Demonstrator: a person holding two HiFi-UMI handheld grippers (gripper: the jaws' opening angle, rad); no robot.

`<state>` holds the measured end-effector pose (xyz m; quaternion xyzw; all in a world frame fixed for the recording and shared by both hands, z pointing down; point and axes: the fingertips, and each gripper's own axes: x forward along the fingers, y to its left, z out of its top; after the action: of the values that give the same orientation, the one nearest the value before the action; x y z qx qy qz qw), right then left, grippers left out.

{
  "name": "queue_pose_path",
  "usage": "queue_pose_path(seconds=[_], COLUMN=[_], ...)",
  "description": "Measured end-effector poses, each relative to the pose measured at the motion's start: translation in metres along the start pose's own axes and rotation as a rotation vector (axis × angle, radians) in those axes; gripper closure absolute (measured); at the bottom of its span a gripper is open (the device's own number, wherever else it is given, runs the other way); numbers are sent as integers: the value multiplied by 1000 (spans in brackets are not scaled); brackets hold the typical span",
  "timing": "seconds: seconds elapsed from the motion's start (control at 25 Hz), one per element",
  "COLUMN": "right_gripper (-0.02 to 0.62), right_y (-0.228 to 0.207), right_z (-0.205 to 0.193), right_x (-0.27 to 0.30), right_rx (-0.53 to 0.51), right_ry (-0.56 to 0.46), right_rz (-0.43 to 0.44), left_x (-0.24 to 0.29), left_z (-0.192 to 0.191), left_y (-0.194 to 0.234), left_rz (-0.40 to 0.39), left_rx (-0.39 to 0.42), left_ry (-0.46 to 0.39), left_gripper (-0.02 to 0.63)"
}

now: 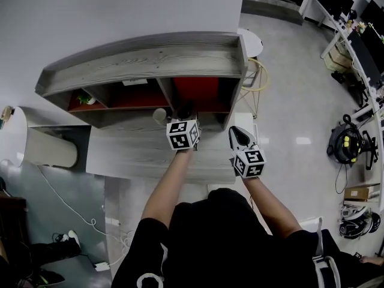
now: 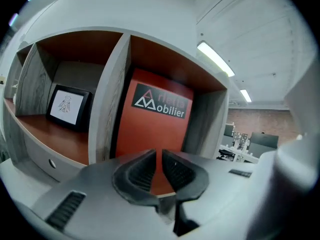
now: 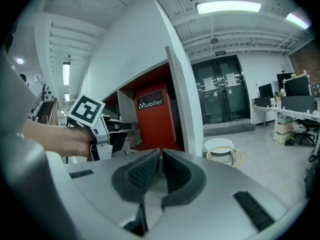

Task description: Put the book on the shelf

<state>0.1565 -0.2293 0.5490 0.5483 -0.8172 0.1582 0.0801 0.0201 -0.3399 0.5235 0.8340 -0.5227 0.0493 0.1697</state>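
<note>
A red book [image 2: 156, 126] with white "Mobilier" print stands upright in the right compartment of the grey wooden shelf [image 1: 144, 56]. It also shows in the head view as the red book [image 1: 196, 92] and in the right gripper view as the red book [image 3: 153, 116]. My left gripper [image 2: 159, 156] is shut and empty, a little in front of the book and apart from it. It shows in the head view as the left gripper [image 1: 185, 113]. My right gripper [image 3: 161, 158] is shut with nothing in it, lower right of the shelf front, where the head view shows the right gripper [image 1: 239, 133].
The shelf stands on a grey table [image 1: 135, 156]. A framed picture [image 2: 67, 106] sits in the shelf's left compartment. A round white stool [image 3: 220, 148] with a yellow ring stands right of the shelf. Desks with monitors [image 1: 351, 23] line the far right, and cables [image 1: 72, 212] trail on the floor.
</note>
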Motion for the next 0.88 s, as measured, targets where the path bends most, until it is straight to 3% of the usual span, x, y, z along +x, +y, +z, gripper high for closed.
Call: queue_pose_path(seconds=[0.4, 0.72, 0.88], right_gripper=[577, 579, 581], right_y=[45, 106, 133], right_z=[-10, -34, -40], right_x=[-51, -110, -144], right_rx=[21, 41, 29], right_ry=[-16, -47, -82], right_rz=[-131, -177, -200], left_x=[-70, -197, -270], left_z=[-6, -14, -13], left_y=[-13, 13, 29], left_rz=[-126, -151, -153], left_rx=[17, -22, 19], left_ry=[7, -37, -72], left_gripper=[580, 580, 580])
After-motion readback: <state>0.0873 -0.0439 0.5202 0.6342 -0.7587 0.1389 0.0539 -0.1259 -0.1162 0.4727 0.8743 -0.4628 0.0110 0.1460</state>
